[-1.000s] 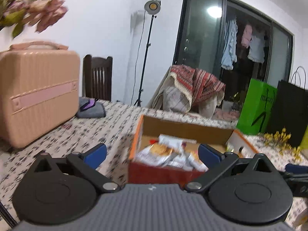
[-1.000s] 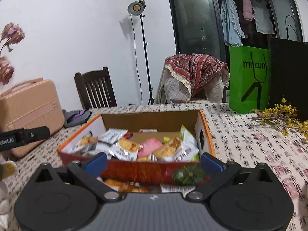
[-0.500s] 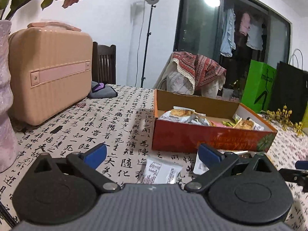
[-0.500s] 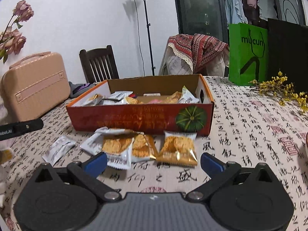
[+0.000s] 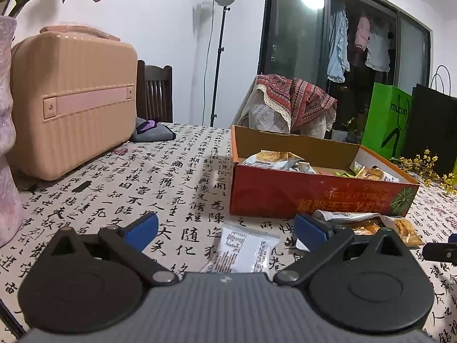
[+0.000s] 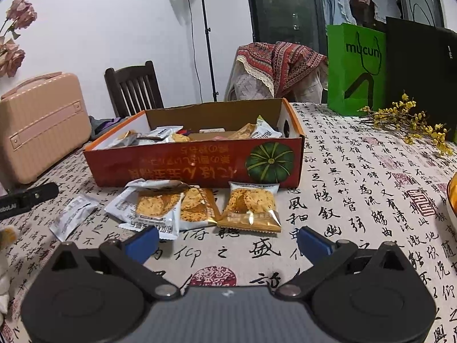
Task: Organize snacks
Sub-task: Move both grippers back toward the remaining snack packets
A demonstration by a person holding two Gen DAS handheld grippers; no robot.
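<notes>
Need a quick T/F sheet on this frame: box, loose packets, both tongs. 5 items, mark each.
1. Both the left tongs and the right tongs are open and hold nothing. True.
2. The orange box is empty. False: several snack packets lie inside it.
3. Loose packets lie on the tablecloth in front of the box, including a gold cracker packet. True.
4. The white packet near the left tongs is clamped between their fingers. False: it lies flat on the cloth, between and below the open fingers, not gripped.
5. The pink case stands inside the box. False: it stands on the table, apart from the box, to its left.
</notes>
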